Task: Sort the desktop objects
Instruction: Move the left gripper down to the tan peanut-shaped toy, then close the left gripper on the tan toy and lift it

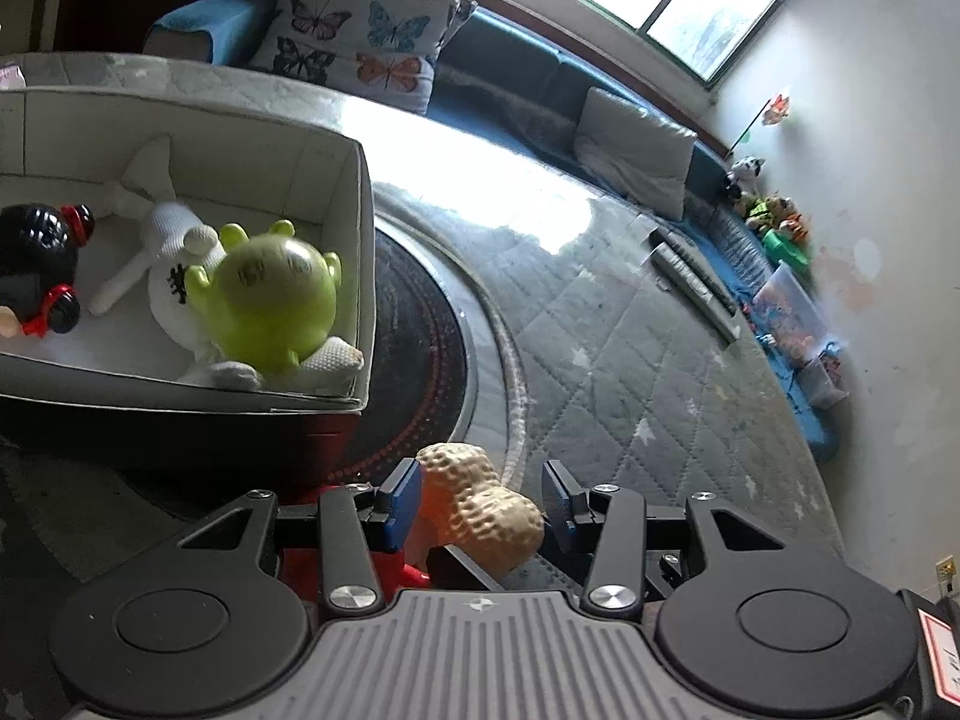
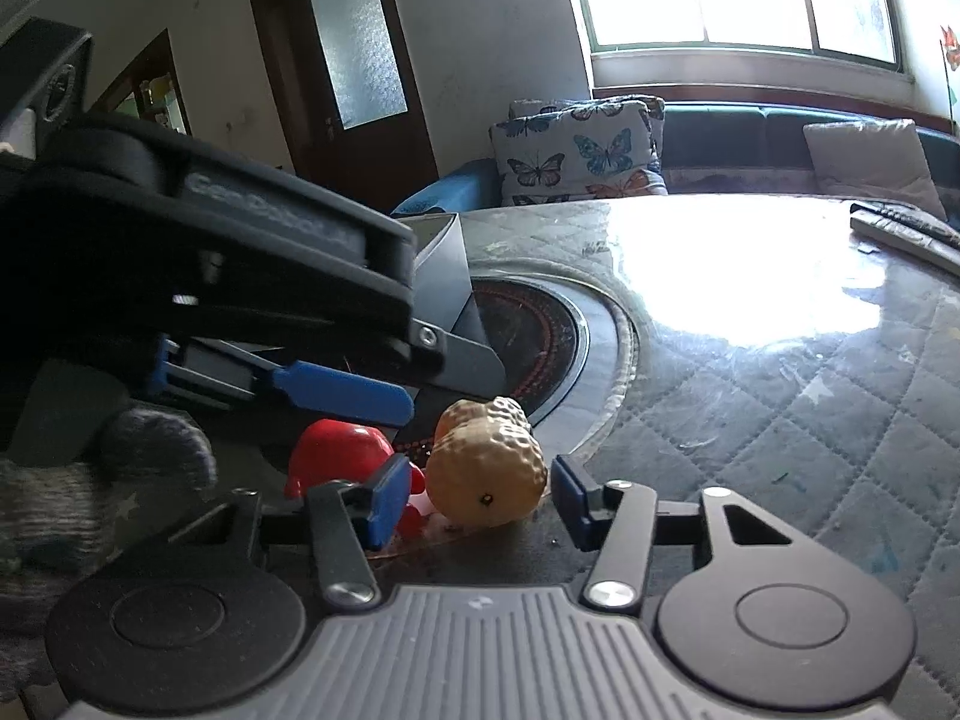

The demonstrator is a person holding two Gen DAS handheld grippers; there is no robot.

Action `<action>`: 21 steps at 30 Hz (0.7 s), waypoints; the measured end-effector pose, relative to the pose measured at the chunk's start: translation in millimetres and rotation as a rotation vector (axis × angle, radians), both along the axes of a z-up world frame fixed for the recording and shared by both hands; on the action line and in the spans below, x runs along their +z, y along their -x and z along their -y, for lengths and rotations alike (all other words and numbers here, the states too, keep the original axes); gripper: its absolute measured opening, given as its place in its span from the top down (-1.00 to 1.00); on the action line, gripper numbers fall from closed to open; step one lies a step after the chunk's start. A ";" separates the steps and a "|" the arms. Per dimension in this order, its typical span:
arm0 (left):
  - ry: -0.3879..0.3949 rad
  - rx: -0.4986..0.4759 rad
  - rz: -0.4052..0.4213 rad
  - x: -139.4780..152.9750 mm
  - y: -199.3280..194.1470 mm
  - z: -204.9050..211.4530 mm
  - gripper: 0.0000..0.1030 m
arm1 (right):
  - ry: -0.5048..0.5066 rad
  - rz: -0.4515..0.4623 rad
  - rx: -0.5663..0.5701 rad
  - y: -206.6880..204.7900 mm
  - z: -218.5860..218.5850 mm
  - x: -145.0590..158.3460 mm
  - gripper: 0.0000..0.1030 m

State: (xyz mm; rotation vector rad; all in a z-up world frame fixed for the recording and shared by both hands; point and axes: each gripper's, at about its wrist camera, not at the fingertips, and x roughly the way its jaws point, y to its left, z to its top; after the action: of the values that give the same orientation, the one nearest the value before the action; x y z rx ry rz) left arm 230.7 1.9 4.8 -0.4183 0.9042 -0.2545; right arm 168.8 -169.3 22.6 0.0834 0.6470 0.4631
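A tan peanut-shaped toy (image 1: 480, 507) lies on the table between the open jaws of my left gripper (image 1: 480, 495), which hovers over it. In the right wrist view the same peanut (image 2: 489, 471) sits between the open jaws of my right gripper (image 2: 474, 492), untouched, with a red toy (image 2: 339, 450) just to its left. The left gripper's blue fingertip (image 2: 342, 393) reaches in from the left above them. The red toy also shows under the left gripper (image 1: 396, 564). A grey storage box (image 1: 180, 402) holds a green round toy (image 1: 270, 294), a white knitted doll (image 1: 174, 240) and a black toy (image 1: 36, 264).
The quilted grey table cover (image 1: 630, 360) surrounds a round dark inset (image 1: 414, 348) beside the box. A keyboard-like object (image 1: 690, 282) lies at the far edge. A sofa with butterfly cushions (image 1: 360, 30) stands behind. A grey knitted item (image 2: 120, 450) lies at the left.
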 end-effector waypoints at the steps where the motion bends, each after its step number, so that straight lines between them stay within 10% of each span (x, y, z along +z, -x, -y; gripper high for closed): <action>1: 0.001 0.002 -0.006 -1.8 -1.6 0.0 0.10 | -0.003 -0.003 0.000 -0.3 0.7 -0.7 0.12; 21: -0.045 -0.064 -0.041 -3.4 -3.8 27.6 0.10 | -0.018 -0.014 -0.037 27.6 26.0 -3.2 0.14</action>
State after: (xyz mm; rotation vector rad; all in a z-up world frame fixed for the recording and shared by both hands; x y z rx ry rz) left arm 234.5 -25.7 1.4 -0.3549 0.9624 -0.2843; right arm 141.2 -195.3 19.5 0.1155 0.6546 0.4327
